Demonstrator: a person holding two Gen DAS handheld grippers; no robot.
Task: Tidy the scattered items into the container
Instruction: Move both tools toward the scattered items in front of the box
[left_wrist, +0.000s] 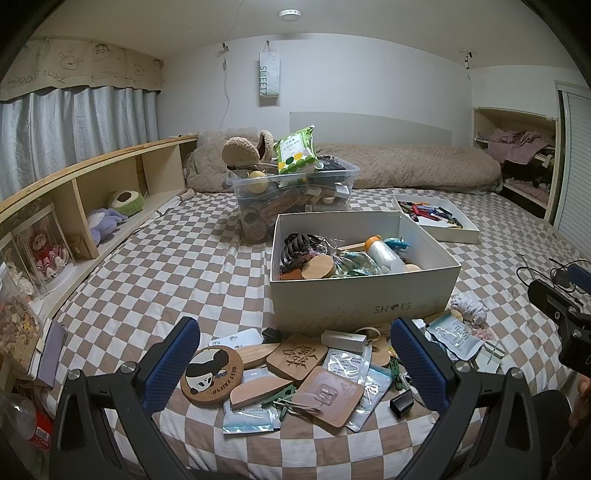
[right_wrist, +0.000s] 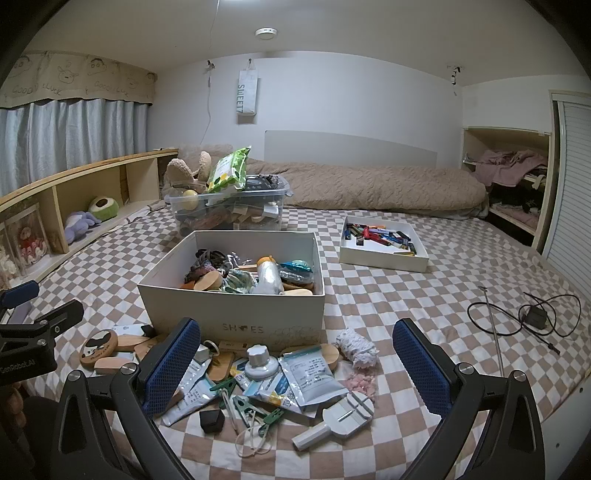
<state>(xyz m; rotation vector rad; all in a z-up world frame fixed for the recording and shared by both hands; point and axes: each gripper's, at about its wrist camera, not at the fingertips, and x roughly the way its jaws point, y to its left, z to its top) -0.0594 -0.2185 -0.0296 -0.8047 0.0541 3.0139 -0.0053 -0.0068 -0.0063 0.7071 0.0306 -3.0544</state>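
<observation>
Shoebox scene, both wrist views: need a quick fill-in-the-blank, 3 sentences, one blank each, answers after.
1. The white box holding already tidied items has the word ____ printed on its front wall.
2. Both the left gripper and the right gripper have their fingers ____, with nothing held.
3. The round cork coaster with the panda drawing lies on the checkered bedspread, ____ the box.

Missing words: SHOES; open; outside
</observation>
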